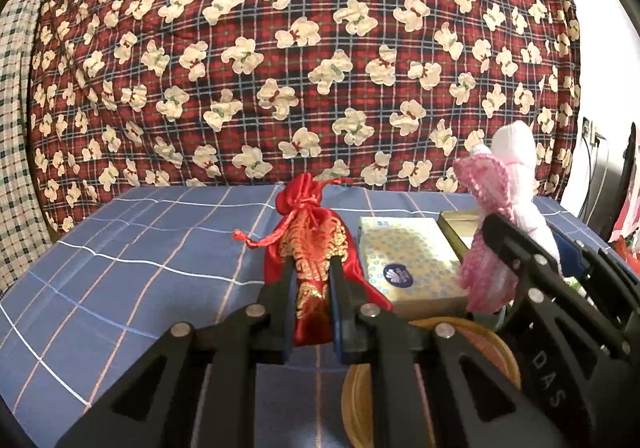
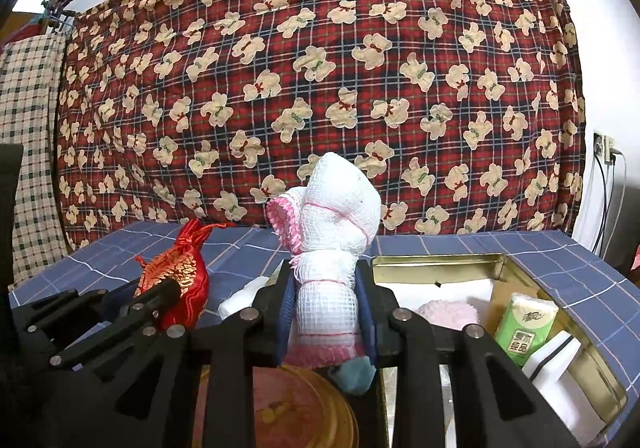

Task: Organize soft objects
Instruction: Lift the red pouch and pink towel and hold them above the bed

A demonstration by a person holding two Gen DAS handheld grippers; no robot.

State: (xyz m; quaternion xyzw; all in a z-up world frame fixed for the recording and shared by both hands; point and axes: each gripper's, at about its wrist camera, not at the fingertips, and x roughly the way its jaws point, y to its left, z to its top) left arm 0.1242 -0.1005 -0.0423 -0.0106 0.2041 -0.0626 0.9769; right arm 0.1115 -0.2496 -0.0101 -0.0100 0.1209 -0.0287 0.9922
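Note:
In the left wrist view my left gripper is shut on a red satin drawstring pouch with gold embroidery, held upright over the blue checked tablecloth. To its right my right gripper holds a white mesh cloth roll with pink crochet trim. In the right wrist view the right gripper is shut on the lower part of that roll, which stands upright between the pads. The left gripper with the red pouch shows at the left.
An open gold tin box at the right holds a green tissue pack, a pink fluffy item and white things. A round gold lid lies below the grippers. A dotted tissue pack lies beside the pouch. A red bear-print blanket hangs behind.

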